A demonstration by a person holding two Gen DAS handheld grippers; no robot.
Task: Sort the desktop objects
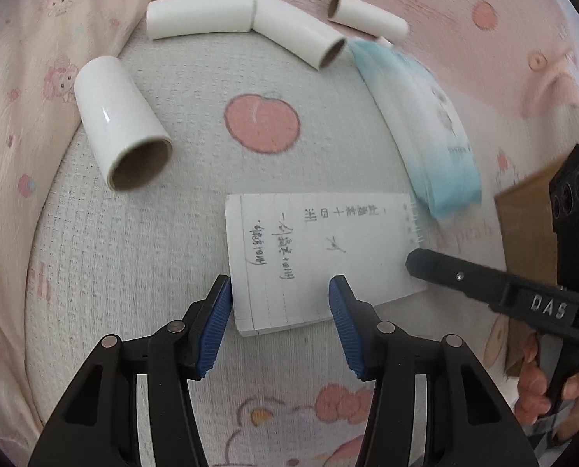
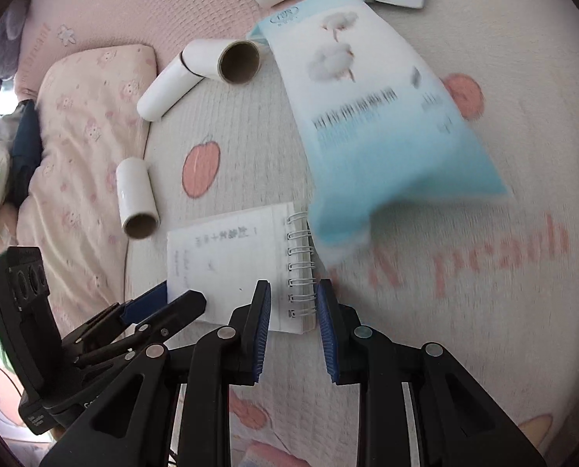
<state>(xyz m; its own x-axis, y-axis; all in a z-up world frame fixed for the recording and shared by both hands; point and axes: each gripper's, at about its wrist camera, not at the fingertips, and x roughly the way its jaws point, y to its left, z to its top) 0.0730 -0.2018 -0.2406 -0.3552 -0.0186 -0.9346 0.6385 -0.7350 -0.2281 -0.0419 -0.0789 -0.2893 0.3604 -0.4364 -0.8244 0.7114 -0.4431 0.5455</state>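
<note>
While my left gripper hangs with its jaws spread wide over the near edge of the spiral notepad, touching nothing I can see, my right gripper hovers with a narrow gap straddling the pad's wire binding, holding nothing. The notepad lies flat on the grey patch of the bedspread. A blue tissue pack overlaps its binding corner. Four white cardboard tubes lie farther out, toward the pink pillow.
</note>
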